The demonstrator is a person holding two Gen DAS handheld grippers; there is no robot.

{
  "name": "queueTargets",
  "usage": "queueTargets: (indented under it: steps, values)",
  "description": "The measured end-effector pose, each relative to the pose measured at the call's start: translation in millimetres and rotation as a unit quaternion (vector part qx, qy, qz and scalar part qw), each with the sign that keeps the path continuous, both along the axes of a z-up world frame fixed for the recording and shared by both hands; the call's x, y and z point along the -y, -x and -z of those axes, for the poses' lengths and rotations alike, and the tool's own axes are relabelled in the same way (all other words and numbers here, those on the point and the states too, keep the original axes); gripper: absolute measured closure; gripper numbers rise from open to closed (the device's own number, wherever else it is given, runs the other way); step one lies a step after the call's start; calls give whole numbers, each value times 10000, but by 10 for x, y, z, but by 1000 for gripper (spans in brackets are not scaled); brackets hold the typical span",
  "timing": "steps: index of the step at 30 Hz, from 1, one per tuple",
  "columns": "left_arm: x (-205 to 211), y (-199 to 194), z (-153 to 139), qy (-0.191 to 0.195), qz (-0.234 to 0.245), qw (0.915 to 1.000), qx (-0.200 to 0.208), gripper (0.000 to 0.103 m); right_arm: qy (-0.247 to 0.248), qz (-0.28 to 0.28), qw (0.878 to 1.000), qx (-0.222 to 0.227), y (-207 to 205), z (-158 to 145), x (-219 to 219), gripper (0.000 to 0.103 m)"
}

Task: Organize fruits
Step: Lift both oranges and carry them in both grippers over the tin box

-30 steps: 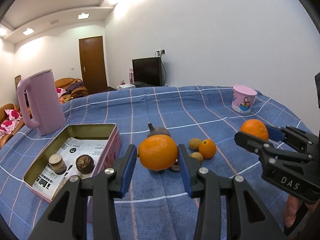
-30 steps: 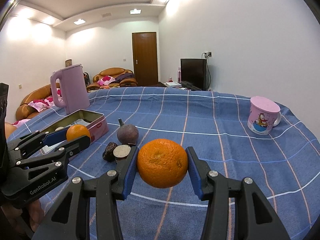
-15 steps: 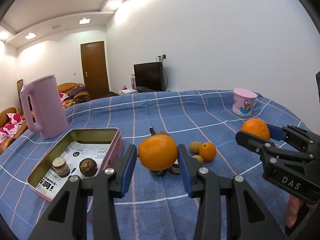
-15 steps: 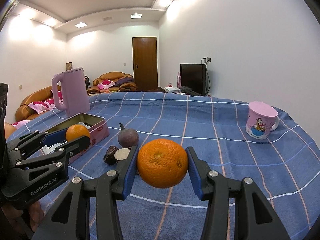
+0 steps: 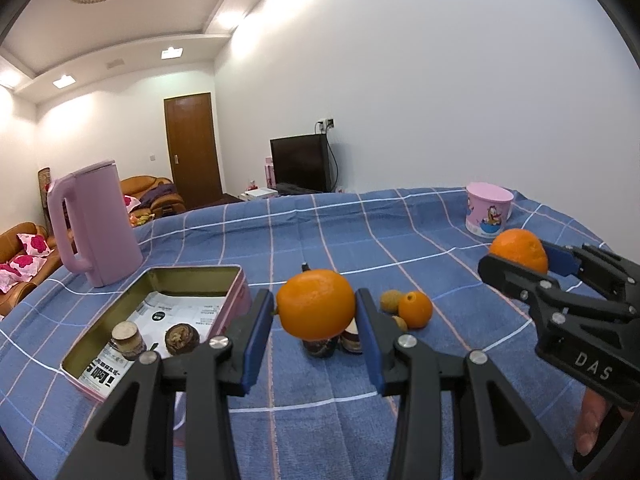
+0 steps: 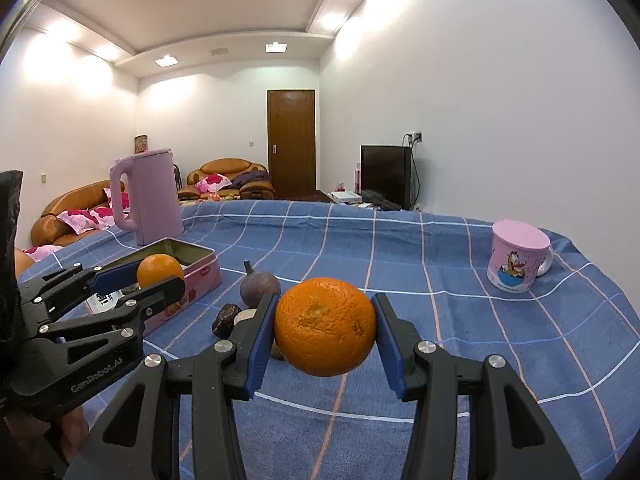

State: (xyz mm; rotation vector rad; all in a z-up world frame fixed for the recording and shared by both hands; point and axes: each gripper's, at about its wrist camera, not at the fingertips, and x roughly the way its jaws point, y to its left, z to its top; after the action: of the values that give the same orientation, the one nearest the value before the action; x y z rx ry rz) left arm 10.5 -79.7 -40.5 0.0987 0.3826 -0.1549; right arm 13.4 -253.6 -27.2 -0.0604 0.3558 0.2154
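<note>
Holding an orange in each gripper above the worktop point(image 5: 400, 240).
Left gripper point(image 5: 316, 322), fingers clamped on its orange point(image 5: 316, 304), is nearer the tin point(image 5: 192, 274); right gripper point(image 6: 325, 334) likewise grips its orange point(image 6: 325, 326).

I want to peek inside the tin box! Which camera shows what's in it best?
The left wrist view: it looks down into the open tin box, showing printed paper and two small round things. The right wrist view sees only its pink side wall from low down, with the left tongs and their orange in front.
</note>
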Motion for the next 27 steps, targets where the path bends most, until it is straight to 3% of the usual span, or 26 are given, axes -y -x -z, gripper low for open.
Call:
queueTargets:
  steps: [27]
  values:
    - [18,138,-50,-51,-25,9991,418,60,-91,-151,9971,740,299,-88,1,54]
